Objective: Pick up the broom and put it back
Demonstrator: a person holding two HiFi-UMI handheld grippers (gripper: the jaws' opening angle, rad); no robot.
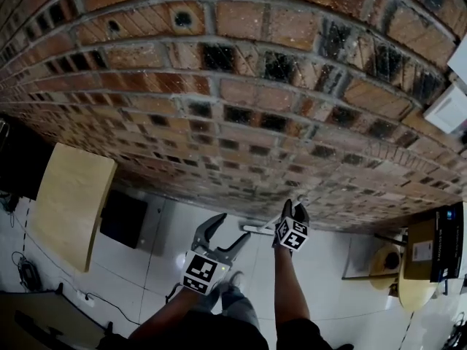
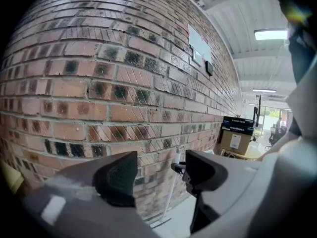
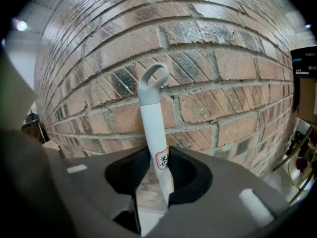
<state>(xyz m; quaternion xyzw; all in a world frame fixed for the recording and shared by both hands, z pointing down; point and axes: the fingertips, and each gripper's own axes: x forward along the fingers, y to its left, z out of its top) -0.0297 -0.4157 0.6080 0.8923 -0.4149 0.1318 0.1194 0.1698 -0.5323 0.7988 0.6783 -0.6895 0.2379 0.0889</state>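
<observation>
In the head view, the left gripper sits low centre with its fingers spread on nothing. Just right of it, the right gripper holds the thin white broom with a grey loop end before the red brick wall. The left gripper view shows its spread fingers framing the broom at lower centre, its head on the pale floor by the wall's foot. In the right gripper view, the fingers pinch the broom at its label, with the loop at centre frame.
</observation>
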